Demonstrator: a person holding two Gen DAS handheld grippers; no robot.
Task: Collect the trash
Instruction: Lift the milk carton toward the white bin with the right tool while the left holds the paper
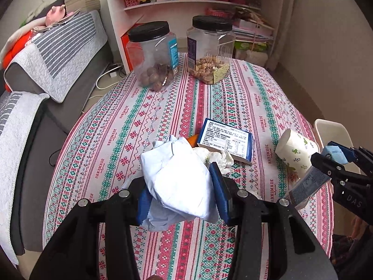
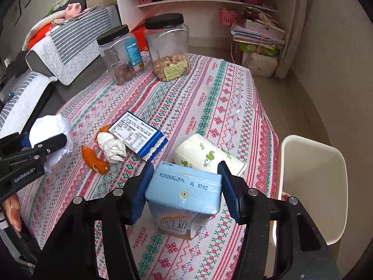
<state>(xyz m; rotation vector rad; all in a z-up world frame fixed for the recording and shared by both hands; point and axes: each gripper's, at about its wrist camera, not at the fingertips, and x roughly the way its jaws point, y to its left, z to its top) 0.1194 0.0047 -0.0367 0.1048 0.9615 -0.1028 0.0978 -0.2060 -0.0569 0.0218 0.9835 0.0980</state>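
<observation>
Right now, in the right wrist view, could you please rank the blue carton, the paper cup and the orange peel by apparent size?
1. blue carton, though it is nearest the camera
2. paper cup, partly hidden behind it
3. orange peel

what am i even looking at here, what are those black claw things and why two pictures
Those are two hand-held grippers; a person works one in each hand, and each carries a camera looking along its fingers, hence two pictures. The left gripper is closed on a crumpled white paper bundle. The right gripper is closed on a light blue carton. On the patterned tablecloth lie a blue box, a tipped paper cup, orange peel, a tissue wad and two nut jars. A white bin stands beside the table.
</observation>
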